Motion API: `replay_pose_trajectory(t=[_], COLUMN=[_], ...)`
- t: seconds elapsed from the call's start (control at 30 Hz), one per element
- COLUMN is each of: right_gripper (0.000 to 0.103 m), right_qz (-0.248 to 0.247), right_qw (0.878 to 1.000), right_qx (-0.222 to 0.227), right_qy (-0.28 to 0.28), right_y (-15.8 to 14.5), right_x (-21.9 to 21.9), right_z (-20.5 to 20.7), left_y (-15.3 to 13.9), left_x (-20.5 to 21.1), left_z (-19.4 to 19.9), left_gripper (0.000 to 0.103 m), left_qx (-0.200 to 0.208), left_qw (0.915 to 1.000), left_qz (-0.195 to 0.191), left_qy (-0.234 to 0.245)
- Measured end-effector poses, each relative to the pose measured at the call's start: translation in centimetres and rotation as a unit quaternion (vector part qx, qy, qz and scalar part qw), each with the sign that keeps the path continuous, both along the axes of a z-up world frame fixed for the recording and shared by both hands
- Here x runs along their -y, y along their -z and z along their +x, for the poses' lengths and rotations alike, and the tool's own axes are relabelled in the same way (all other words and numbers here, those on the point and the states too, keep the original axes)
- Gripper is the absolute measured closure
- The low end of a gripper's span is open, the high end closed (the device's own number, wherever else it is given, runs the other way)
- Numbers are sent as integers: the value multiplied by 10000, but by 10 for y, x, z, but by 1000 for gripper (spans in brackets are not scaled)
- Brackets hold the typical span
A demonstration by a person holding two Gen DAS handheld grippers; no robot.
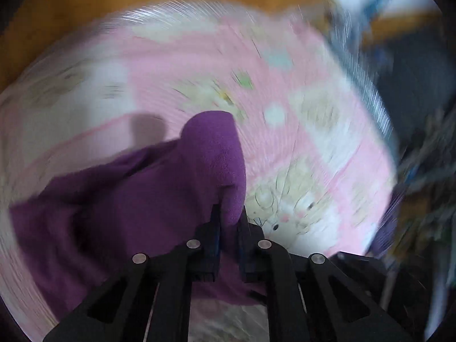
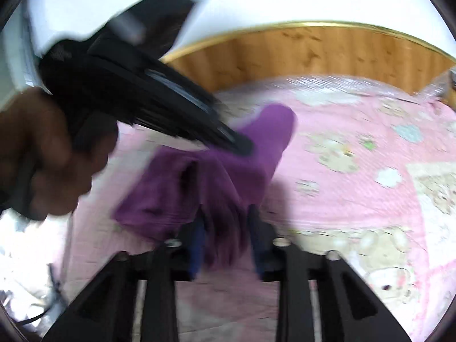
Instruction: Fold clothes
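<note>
Both clamping the soft purple fleece garment (image 1: 159, 188), left gripper (image 1: 229, 222) and right gripper (image 2: 225, 222) alike, lifting it just above the pink cartoon-print quilt (image 1: 285, 65), probably spreading it for folding.

A home bedroom: cartoon-print pink bedsheet (image 2: 356, 148), wooden headboard (image 2: 285, 54).
</note>
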State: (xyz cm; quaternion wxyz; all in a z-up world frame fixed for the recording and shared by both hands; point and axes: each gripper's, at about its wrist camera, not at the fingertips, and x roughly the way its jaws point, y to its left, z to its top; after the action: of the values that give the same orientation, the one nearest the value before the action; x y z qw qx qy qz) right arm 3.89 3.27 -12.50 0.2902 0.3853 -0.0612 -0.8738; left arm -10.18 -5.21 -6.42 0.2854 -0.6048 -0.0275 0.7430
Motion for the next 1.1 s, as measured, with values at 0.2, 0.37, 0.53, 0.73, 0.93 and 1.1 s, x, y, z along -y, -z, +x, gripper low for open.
replay_pose_trajectory(t=[0.2,0.37,0.53,0.73,0.93,1.1], right_gripper=[56,56,55,82,82,91], right_qz=[287,793,758,614,1161,1421], right_qw=[9982,9905,9849,9858,9779,9644], right_qx=[372,1083,1553,1560,1719,2230], right_qy=[-381,-304,-119,-131,-260,-69], right_y=[14,68,92,65,84,113], right_x=[58,109,127,132,140,122], right_z=[-17,-51,-55,-50,-35,-18], left_y=[-1,127,154,121,118,138], left_x=[218,309,306,316,359,347], left_z=[13,20,34,37,37,33], left_gripper=[94,77,65,94,94,94], left_qx=[-100,717,802,601,496,704], left_qw=[9809,9506,9387,9487,9476,9490], left_qz=[927,1554,2200,2088,1980,2017], left_qy=[-1704,-2588,-2530,-2298,-2456,-2319])
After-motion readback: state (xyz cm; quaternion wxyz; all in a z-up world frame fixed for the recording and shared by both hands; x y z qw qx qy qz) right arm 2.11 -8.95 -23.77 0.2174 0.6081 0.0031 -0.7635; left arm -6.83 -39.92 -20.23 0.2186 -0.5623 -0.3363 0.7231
